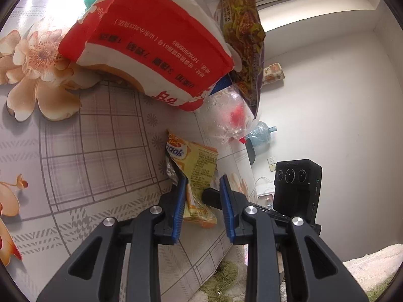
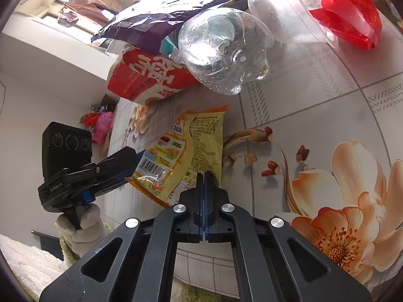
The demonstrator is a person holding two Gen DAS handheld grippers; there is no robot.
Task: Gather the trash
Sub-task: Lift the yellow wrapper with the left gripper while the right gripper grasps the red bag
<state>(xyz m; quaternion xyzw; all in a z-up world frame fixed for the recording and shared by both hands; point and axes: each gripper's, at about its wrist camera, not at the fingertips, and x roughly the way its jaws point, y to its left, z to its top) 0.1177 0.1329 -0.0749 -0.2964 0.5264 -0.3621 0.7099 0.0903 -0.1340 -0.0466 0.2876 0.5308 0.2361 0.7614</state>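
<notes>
Right wrist view, right gripper (image 2: 203, 176) jaws pinching wrapper (image 2: 201, 138) edge

A table (image 2: 314, 105) covered in a grey checked cloth printed with large peach flowers carries a spread of litter: a yellow snack wrapper (image 2: 199, 146), a clear plastic bottle (image 2: 221, 52), a red-and-white bag (image 1: 156, 47), a purple wrapper (image 2: 161, 22) and crumpled red plastic (image 2: 350, 22).
</notes>
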